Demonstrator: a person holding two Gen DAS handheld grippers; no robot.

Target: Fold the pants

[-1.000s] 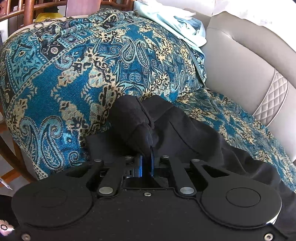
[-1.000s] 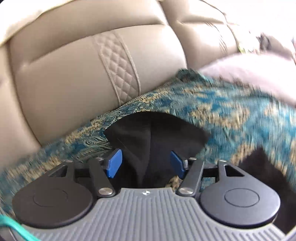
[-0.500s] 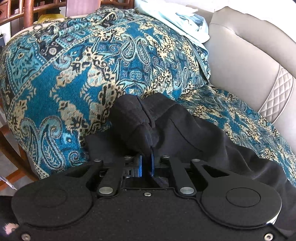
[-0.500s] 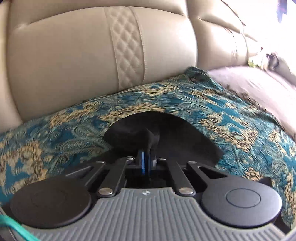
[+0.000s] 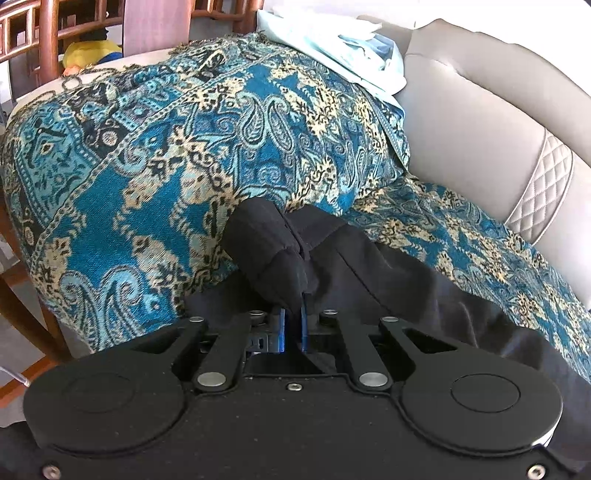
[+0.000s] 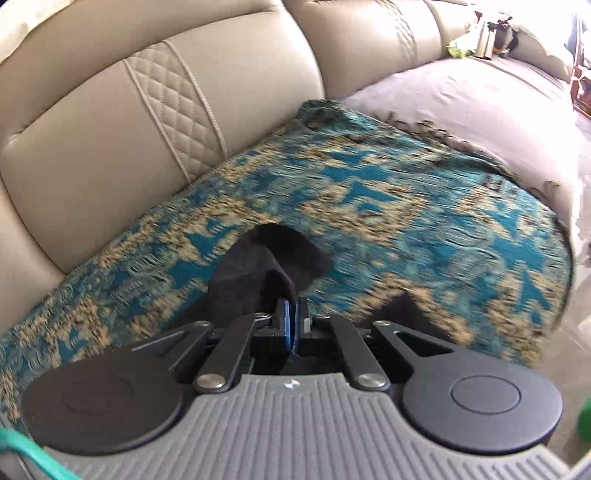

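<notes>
The black pants [image 5: 388, 280] lie on a teal paisley throw [image 5: 155, 177] over a beige sofa. My left gripper [image 5: 293, 314] is shut on a thick bunched edge of the pants, and the cloth trails off to the right. My right gripper [image 6: 291, 317] is shut on another end of the pants [image 6: 258, 266], held just above the throw [image 6: 406, 206]. More black cloth [image 6: 402, 306] shows at its right.
The beige sofa backrest [image 6: 129, 122] rises behind the throw. A light blue cloth [image 5: 347, 51] lies on the sofa arm. A wooden chair [image 5: 48, 33] stands at the left. A grey cover [image 6: 480, 96] lies on the far seat.
My right gripper has shut on the pants and has swung across the throw, with the cloth in it. My left gripper has kept its hold and shifted only a little.
</notes>
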